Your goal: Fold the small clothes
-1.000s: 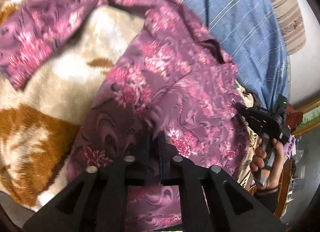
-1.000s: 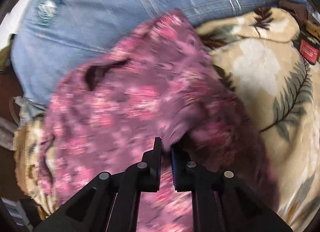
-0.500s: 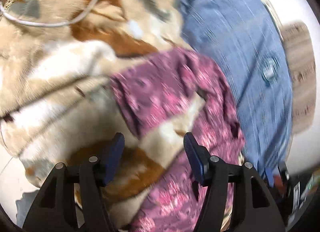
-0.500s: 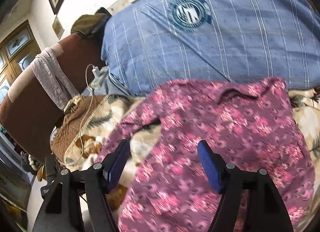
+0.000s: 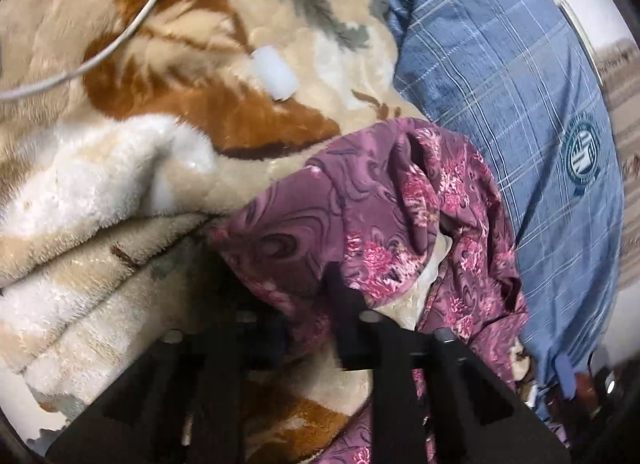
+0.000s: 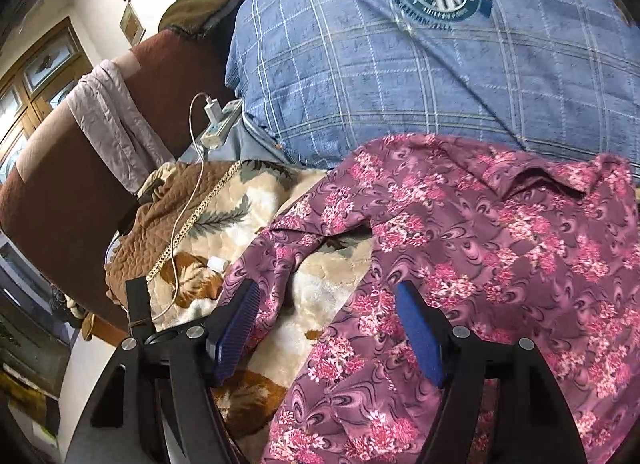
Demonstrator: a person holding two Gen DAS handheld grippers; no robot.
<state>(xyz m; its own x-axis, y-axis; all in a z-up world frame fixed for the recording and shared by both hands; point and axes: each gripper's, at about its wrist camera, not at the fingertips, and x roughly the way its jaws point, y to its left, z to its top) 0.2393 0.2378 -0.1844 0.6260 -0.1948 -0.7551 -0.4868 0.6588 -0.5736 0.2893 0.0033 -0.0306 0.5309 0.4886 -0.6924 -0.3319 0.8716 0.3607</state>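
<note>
A purple shirt with pink flowers (image 6: 500, 248) lies on a plush beige and brown blanket (image 6: 320, 284). Its left sleeve (image 5: 340, 216) reaches toward my left gripper (image 5: 304, 304), whose dark fingers stand on either side of the sleeve end; the motion blur hides whether they pinch it. My right gripper (image 6: 324, 328) is open and empty above the gap between the sleeve (image 6: 288, 256) and the shirt body. The left gripper also shows at the lower left of the right wrist view (image 6: 138, 308).
A blue checked pillow (image 6: 400, 76) with a round crest lies behind the shirt. A white charger cable (image 5: 120, 36) and a power strip (image 6: 218, 124) lie on the blanket to the left. A brown chair (image 6: 60, 192) stands beyond the bed edge.
Both grippers let go of the shirt and opened a second ago. The left gripper has since moved down onto the sleeve end and narrowed. The right gripper has stayed open and hardly moved.
</note>
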